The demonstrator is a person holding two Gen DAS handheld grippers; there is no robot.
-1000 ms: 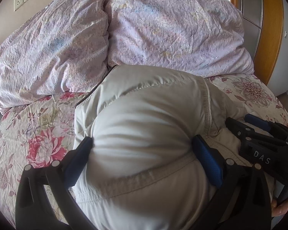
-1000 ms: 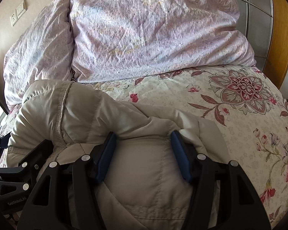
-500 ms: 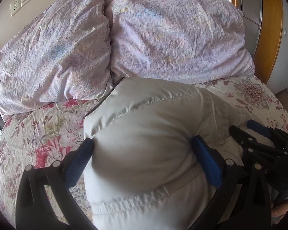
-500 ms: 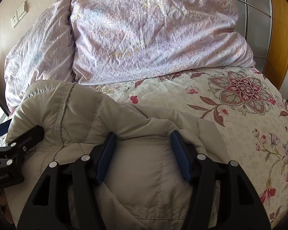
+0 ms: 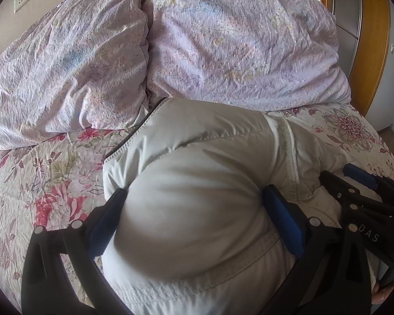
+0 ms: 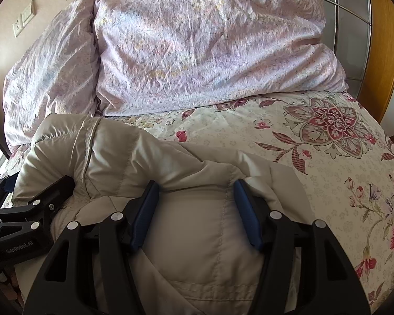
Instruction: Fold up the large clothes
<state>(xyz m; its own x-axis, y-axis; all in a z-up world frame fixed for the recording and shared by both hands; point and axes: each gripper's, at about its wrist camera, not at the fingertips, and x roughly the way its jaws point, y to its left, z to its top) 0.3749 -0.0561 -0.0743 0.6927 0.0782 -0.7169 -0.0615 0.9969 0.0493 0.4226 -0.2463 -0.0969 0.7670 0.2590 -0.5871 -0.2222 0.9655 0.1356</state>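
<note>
Softly puffy beige jacket (image 5: pixel 197 197), crinkled pillows (image 5: pixel 236 47)

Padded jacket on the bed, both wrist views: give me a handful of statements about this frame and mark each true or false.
1. The beige padded jacket bulges between the jaws of the left gripper. True.
2. The right gripper is empty, with its jaws clear of the cloth. False: a wad of the jacket fills the gap and the blue pads press into it.
3. Two lilac pillows lie behind the jacket. True.
4. The bedspread is plain white. False: it has a red and pink flower print.
5. The jacket lies flat and spread out. False: it is bunched into a puffy heap.
</note>
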